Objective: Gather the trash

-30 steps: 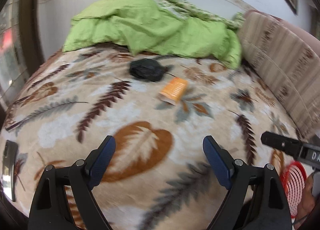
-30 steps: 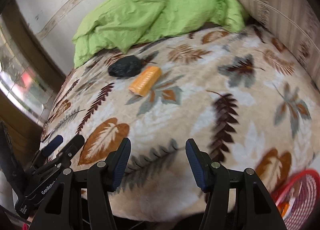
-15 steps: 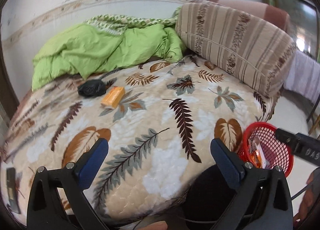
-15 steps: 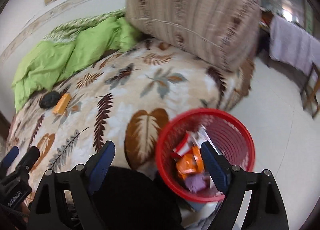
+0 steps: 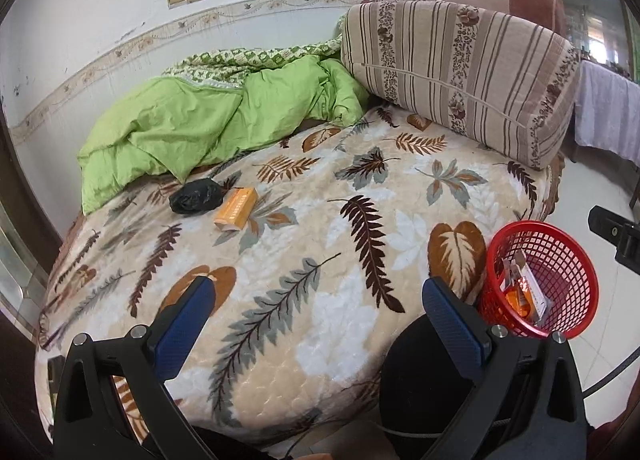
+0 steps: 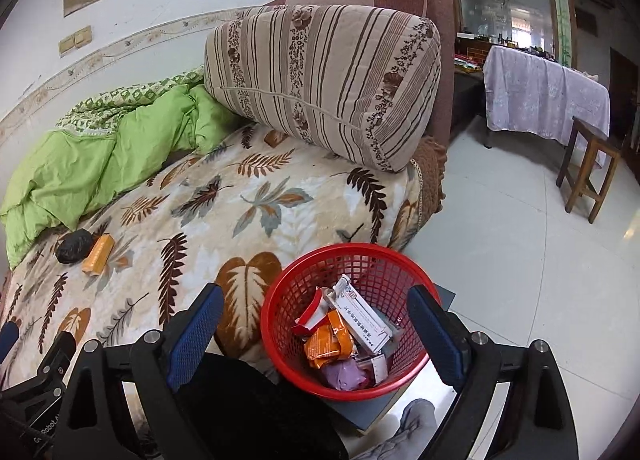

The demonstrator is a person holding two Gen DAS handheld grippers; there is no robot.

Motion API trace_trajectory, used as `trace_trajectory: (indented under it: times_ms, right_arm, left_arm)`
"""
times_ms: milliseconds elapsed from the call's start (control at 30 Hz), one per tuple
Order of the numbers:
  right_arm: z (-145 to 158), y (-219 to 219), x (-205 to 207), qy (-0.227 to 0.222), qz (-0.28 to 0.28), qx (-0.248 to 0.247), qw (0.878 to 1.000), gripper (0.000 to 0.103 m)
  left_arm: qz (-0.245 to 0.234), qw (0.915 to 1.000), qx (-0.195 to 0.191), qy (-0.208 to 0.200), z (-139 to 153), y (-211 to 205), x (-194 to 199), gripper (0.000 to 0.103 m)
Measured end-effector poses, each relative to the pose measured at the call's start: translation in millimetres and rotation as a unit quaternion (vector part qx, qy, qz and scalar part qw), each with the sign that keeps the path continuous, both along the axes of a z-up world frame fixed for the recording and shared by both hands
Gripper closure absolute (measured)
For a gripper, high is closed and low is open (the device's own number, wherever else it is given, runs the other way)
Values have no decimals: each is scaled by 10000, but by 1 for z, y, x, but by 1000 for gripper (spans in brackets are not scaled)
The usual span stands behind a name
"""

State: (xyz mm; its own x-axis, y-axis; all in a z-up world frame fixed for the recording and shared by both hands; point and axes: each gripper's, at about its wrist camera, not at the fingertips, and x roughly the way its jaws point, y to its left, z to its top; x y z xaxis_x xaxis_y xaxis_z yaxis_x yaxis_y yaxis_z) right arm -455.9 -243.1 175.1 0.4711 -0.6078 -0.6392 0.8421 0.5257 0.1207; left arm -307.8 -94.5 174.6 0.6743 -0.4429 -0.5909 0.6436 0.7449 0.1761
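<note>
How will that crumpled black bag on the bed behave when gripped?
The black bag looks like thin, wadded plastic, so it will probably squash between the fingers. It seems light. Its glossy surface may slip, and it could unfurl when lifted.

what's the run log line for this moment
left gripper: open, empty | right gripper: just opened, empty, over red basket | left on bed: orange box, black bag

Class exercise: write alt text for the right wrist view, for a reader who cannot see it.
An open, empty right gripper hovers over a red basket of wrappers and boxes beside a bed. A black bag and an orange box lie on the bed.
</note>
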Motion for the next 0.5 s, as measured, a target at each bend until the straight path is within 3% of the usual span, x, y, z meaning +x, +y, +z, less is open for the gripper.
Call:
trace_trajectory:
  times_ms: [500]
  right_arm:
    - [-6,1,6,200,46,46,9998,9]
  left_arm:
    - [74,9999,-17,100,-6,4,7,0]
